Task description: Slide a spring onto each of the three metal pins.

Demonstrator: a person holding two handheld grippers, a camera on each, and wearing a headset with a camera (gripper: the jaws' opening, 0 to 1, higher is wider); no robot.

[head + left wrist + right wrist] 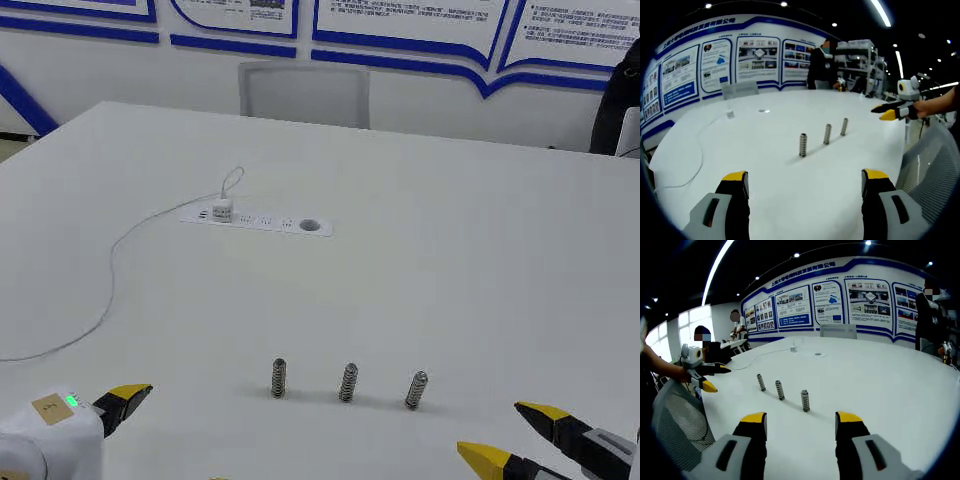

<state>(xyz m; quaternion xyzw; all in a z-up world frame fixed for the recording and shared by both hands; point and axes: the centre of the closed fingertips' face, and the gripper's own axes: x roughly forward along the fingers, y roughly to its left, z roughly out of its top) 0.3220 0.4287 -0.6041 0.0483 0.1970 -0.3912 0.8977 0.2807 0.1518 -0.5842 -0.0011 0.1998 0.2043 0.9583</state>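
- In the left gripper view, the black, yellow-tipped left gripper [805, 176] holds its jaws wide apart with nothing between them, above the broad white table [790, 205].
- Three grey coiled metal springs [803, 145] [827, 134] [844, 126] stand upright in a row on the table. They are on the near side of the flat white power strip [764, 111] and well apart from it. Whether a pin runs inside each spring is too small to tell.
- The matching right gripper [884, 112] hangs off the far end of the row, held in a hand [932, 106]. Its jaws are slightly parted and empty.
- In the right gripper view, the right gripper [801, 417] has its jaws spread and holds nothing. The springs [761, 382] [780, 390] [805, 400] stand between it and the power strip [817, 354], much nearer the gripper.
- The left gripper [716, 379] comes in from the left edge, farther from the power strip than the springs are, its jaws parted and empty.
- In the head view, the power strip [257, 221] lies mid-table, and a thin white cable [110, 270] trails from it toward the left edge. A grey chair [304, 95] stands beyond the far side of the table.
- The springs [279, 378] [348, 383] [417, 390] stand in a row on the near side of the power strip, apart from one another.
- Nearer than the row, the left gripper sits at the lower left corner and the right gripper [510, 432] at the lower right. Both are clear of the springs, and the right gripper's jaws are apart.
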